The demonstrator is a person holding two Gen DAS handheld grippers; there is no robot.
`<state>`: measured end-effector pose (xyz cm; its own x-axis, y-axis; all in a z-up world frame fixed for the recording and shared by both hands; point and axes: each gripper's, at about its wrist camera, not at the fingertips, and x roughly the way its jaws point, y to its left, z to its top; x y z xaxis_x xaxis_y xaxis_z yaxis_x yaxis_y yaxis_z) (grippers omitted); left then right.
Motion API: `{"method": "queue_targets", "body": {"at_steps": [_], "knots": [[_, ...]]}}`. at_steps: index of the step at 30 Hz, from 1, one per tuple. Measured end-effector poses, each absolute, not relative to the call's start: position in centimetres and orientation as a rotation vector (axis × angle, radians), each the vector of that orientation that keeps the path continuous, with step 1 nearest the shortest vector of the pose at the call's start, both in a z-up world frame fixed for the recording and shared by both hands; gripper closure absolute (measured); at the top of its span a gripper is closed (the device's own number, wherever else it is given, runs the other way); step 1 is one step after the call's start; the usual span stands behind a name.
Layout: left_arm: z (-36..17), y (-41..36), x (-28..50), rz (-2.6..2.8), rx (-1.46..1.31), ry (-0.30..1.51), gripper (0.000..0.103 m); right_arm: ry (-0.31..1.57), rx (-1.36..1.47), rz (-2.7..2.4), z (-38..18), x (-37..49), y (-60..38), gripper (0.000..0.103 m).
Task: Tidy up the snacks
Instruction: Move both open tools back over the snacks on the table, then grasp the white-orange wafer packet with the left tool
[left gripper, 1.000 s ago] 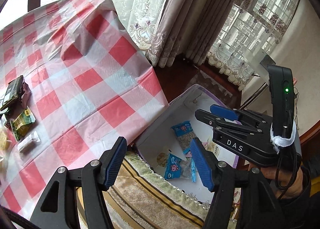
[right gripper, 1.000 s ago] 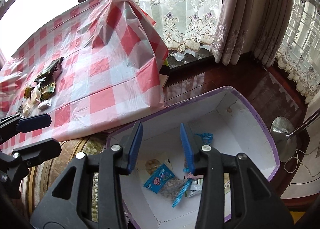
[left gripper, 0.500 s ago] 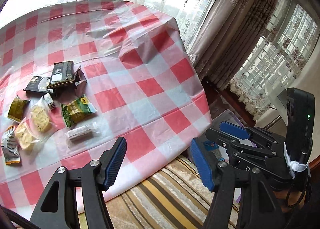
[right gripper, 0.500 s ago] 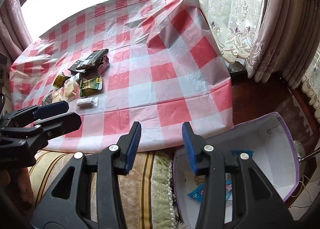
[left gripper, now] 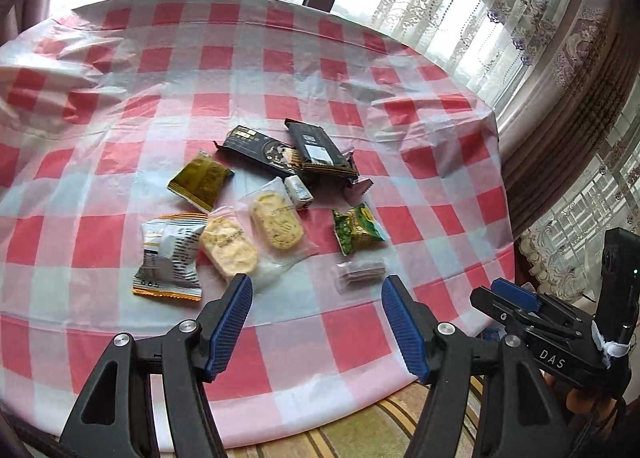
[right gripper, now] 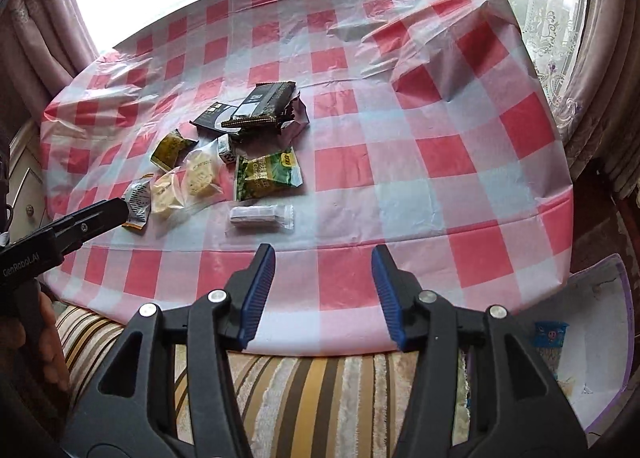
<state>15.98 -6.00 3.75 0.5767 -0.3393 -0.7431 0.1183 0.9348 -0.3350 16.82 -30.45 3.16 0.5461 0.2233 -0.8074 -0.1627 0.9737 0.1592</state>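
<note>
Both of my tongs are empty. My left gripper (left gripper: 316, 322) hangs with its jaws spread wide over the near part of the red-and-white checked tablecloth (left gripper: 420, 185), nothing between the blue pads. My right gripper (right gripper: 324, 294) has just been opening its jaws, and I see only cloth in the gap.

Snacks lie loose in a cluster on the cloth. From the left wrist view I pick out a white packet with orange edges (left gripper: 170, 262) at the left, two clear-wrapped biscuits (left gripper: 256, 232) overlapping beside it, an olive-gold packet (left gripper: 200, 179) behind them, and two dark wrappers (left gripper: 288, 151) stacked at the far side. A small white sweet (left gripper: 298, 191) sits just in front of the dark wrappers. A green packet (left gripper: 358, 227) lies to the right, and a clear-wrapped stick (left gripper: 360, 272) lies nearest my left pads.

In the right wrist view a white box with a purple rim (right gripper: 600, 334) sits low beside the table, with a blue packet (right gripper: 550, 334) inside. A striped rug (right gripper: 300, 378) covers the surface below the table edge.
</note>
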Motion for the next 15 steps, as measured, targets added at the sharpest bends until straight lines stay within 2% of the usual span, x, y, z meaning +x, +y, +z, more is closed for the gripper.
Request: {"method": "queue_targets", "body": {"at_steps": [7, 15], "knots": [[2.0, -1.0, 16.9, -0.138, -0.33, 0.942, 0.031, 0.995, 0.043, 0.262, 1.9, 19.4, -27.2, 0.049], [-0.6, 1.4, 18.7, -0.056, -0.375, 1.0, 0.031, 1.045, 0.016, 0.282, 0.1, 21.4, -25.0, 0.049]]}}
